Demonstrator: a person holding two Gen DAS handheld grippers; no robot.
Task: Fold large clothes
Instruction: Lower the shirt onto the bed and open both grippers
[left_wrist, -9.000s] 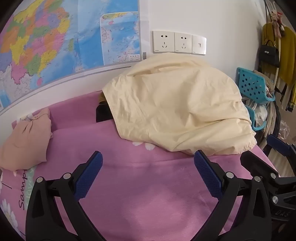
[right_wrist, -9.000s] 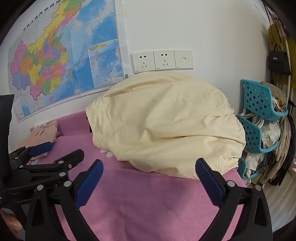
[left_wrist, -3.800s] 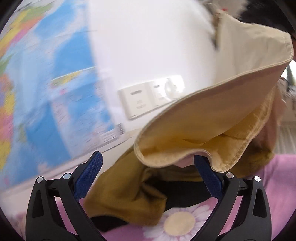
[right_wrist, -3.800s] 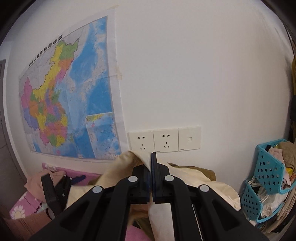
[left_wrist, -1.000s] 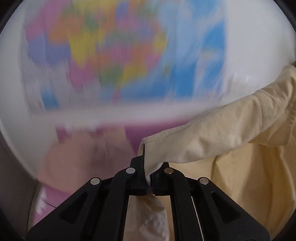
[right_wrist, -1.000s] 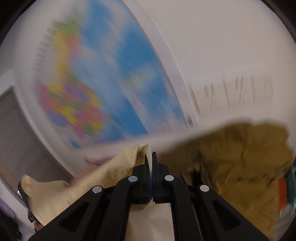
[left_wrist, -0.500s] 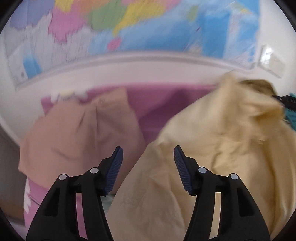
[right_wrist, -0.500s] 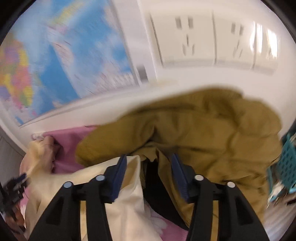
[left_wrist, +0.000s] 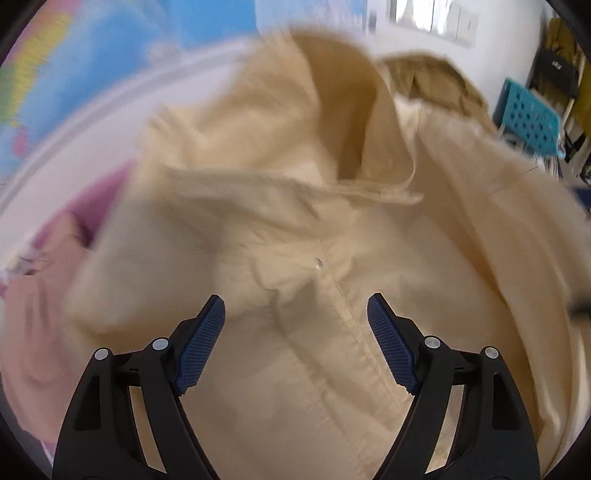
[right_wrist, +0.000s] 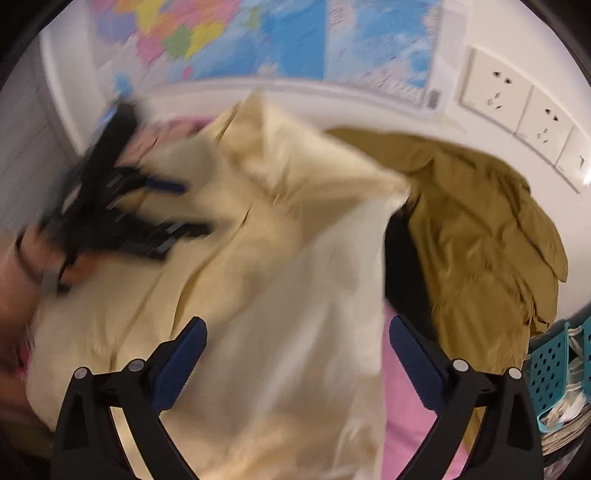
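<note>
A large cream button-up shirt (left_wrist: 295, 229) lies crumpled on the pink bed cover, collar toward the wall, button placket running between my left fingers. It also fills the right wrist view (right_wrist: 280, 280), blurred by motion. My left gripper (left_wrist: 295, 325) is open and empty just above the shirt's front. My right gripper (right_wrist: 297, 350) is open and empty above the shirt's right side. The left gripper (right_wrist: 122, 206) shows blurred in the right wrist view, over the shirt's far left part.
An olive-brown garment (right_wrist: 480, 229) lies heaped at the wall right of the shirt. A peach garment (left_wrist: 40, 295) lies to the left. A teal basket (right_wrist: 554, 369) stands at the right. A map (right_wrist: 280, 37) and sockets (right_wrist: 517, 99) are on the wall. Pink cover (right_wrist: 410, 424) shows beside the shirt.
Both grippers held the shirt up one second ago, then opened and let it drop. The shirt now lies on the bed and both grippers have opened wider and moved down over it.
</note>
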